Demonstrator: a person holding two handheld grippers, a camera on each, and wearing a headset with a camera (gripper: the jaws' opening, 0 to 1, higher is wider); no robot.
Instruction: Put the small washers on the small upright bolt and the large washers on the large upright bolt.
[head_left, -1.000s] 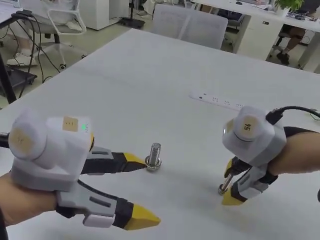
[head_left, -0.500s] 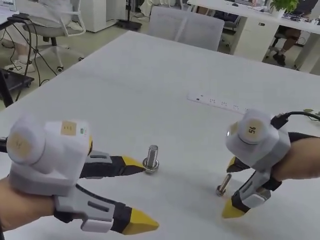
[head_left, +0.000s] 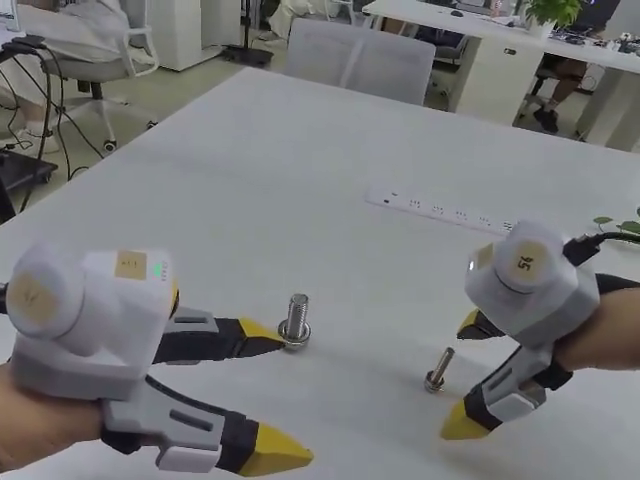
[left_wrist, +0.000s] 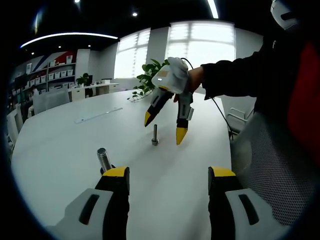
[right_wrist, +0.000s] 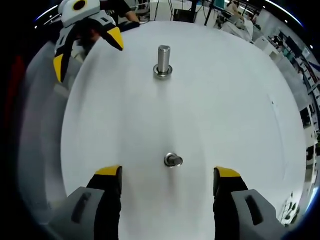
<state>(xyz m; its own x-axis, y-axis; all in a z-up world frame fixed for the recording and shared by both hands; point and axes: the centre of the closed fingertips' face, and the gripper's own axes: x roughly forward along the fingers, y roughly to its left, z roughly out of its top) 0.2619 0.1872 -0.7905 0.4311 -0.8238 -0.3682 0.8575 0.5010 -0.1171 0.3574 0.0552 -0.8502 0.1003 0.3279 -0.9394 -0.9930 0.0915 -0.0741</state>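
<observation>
Raised since a second ago, the right tool (head_left: 462, 375) hangs open over the slim upright steel bolt (head_left: 437, 369), no longer clasping it. The left tool (head_left: 280, 400) is open, one tip just beside the thick threaded steel bolt (head_left: 296, 320) on the white desk (head_left: 300, 180). Steel washers (right_wrist: 163, 71) ring the thick bolt's base; sorting appears essentially complete.

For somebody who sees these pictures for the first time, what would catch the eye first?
Two white tools with yellow jaw tips stand out: the left gripper, open, has one tip beside the large bolt; the right gripper, open, faces the small bolt. Both bolts stand upright on the white table.
</observation>
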